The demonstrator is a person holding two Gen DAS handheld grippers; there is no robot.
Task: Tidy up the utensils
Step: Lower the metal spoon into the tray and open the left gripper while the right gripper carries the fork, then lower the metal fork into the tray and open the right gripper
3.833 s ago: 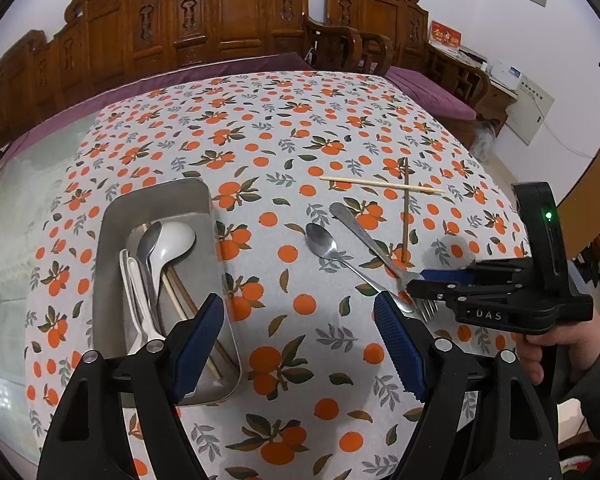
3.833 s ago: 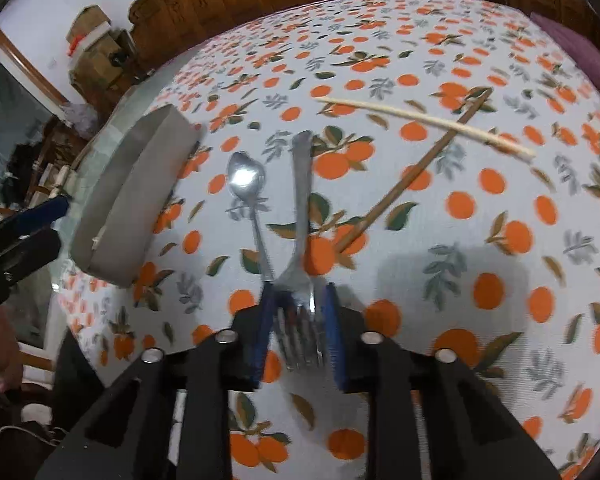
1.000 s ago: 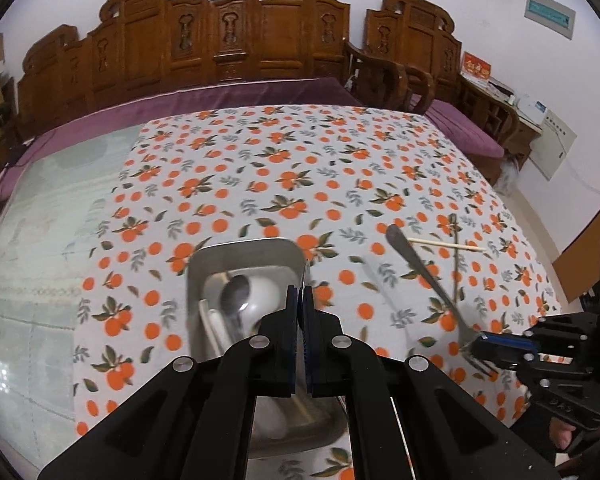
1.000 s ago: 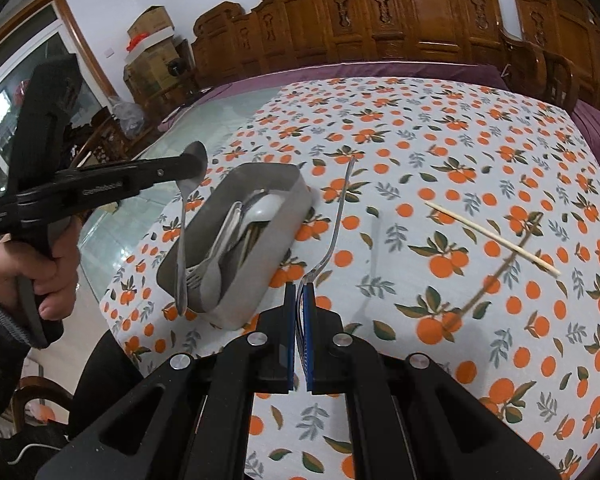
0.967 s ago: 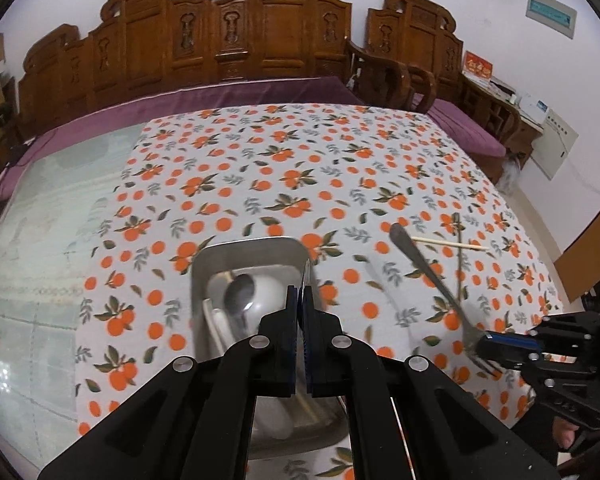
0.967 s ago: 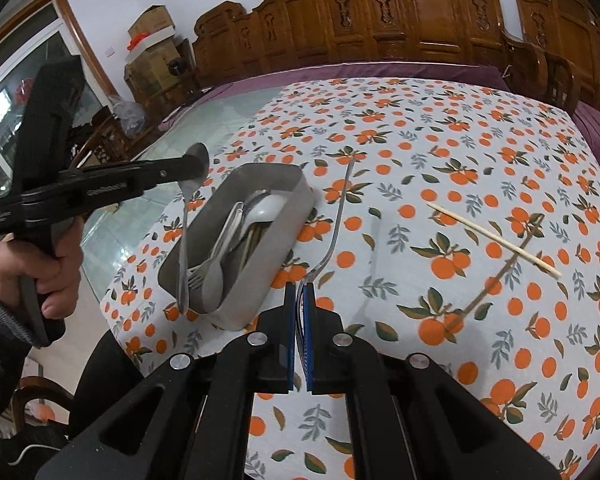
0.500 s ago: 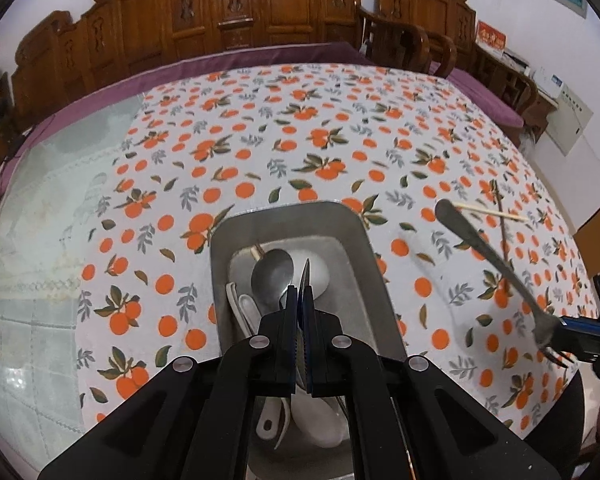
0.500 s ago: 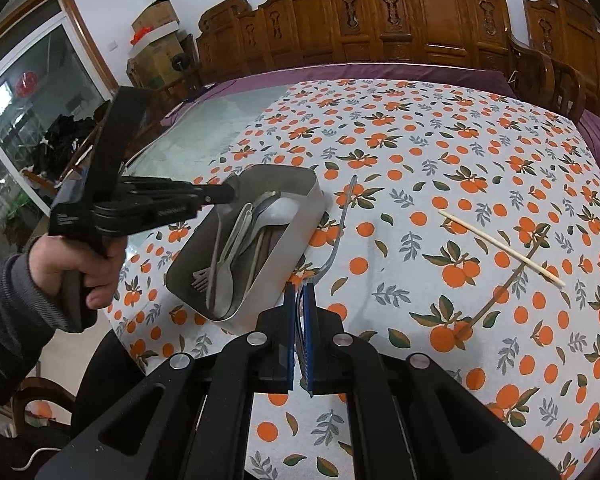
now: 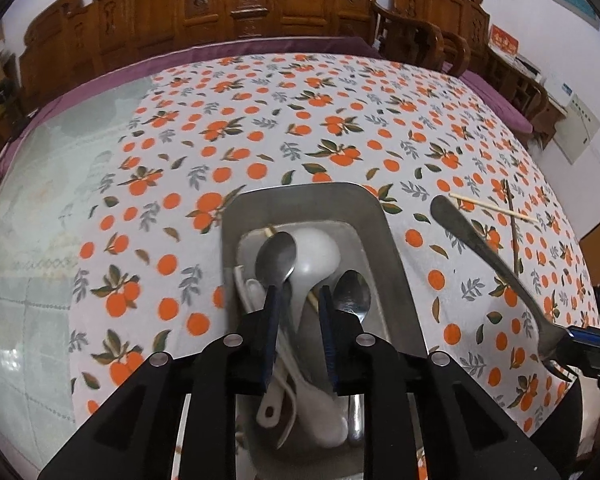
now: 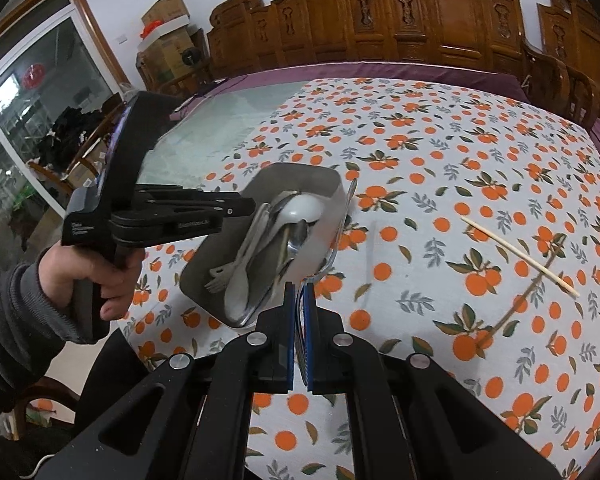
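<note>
My left gripper [image 9: 298, 330] hangs just over the metal tray [image 9: 300, 193] with its jaws opening and nothing pressed between the pads. A metal spoon [image 9: 352, 298] lies in the tray beside its right finger. Another metal spoon [image 9: 277, 258], a white ladle spoon [image 9: 318, 252], forks and chopsticks also lie in the tray. My right gripper [image 10: 299, 320] is shut on the tines of a metal fork [image 10: 342, 220], held in the air just right of the tray [image 10: 318, 250]. The same fork [image 9: 488, 258] shows at the right of the left wrist view.
A pale chopstick [image 10: 520, 257] and a dark chopstick [image 10: 530, 290] lie crossed on the orange-print tablecloth [image 10: 440, 152] to the right. A person's hand [image 10: 96, 276] holds the left gripper [image 10: 244, 206] over the tray. Carved wooden chairs [image 9: 236, 4] line the far side.
The left gripper sank into the tray and its jaws parted; the spoon it carried now lies in the tray. The right gripper still holds the fork and has drifted toward the tray.
</note>
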